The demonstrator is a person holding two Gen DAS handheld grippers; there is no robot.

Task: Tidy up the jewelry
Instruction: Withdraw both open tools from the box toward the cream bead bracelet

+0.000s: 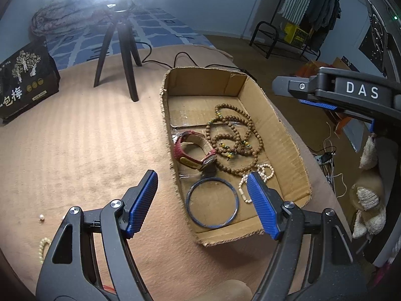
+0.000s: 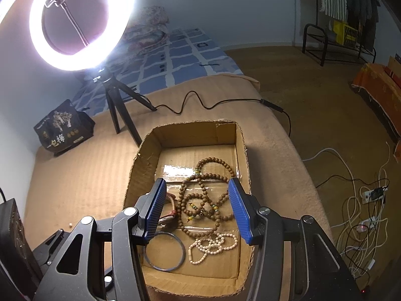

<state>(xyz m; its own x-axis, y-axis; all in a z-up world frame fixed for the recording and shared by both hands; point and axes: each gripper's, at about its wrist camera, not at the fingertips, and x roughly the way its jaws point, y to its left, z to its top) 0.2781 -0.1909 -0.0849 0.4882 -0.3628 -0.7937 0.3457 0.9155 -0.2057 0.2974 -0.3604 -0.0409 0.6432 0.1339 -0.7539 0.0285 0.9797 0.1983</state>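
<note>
Shallow corrugated cardboard box (image 1: 275,130), rectangular with rough-cut rims, sits on a tan ribbed blanket (image 1: 75,150) spread over the bed. Glossy clear tape runs across the box floor.

Contents of the box:
- Long strand of round brown wooden beads (image 2: 208,200), looped over itself in several coils, with a few green and yellow accent beads.
- Red watch (image 1: 193,150) with a textured strap and tan lining, lying on its side touching the wooden strand.
- Thin dark blue bangle (image 1: 213,203), smooth and circular, flat on the floor near the box's near end.
- Small off-white pearl-like bead strand (image 2: 213,245), bunched in loops just beside the bangle.

Outside the box: a cream bead strand (image 1: 42,248) and one loose pearl (image 1: 41,217) on the blanket at the left.

Left gripper (image 1: 203,203): jaws spread wide, nothing between the ribbed blue pads, hovering over the box's near left wall.
Right gripper (image 2: 198,208): jaws likewise apart and empty, above the box interior.

Background: black tripod (image 1: 125,57) carrying a lit ring light (image 2: 80,22), and a black printed bag (image 1: 25,80).
</note>
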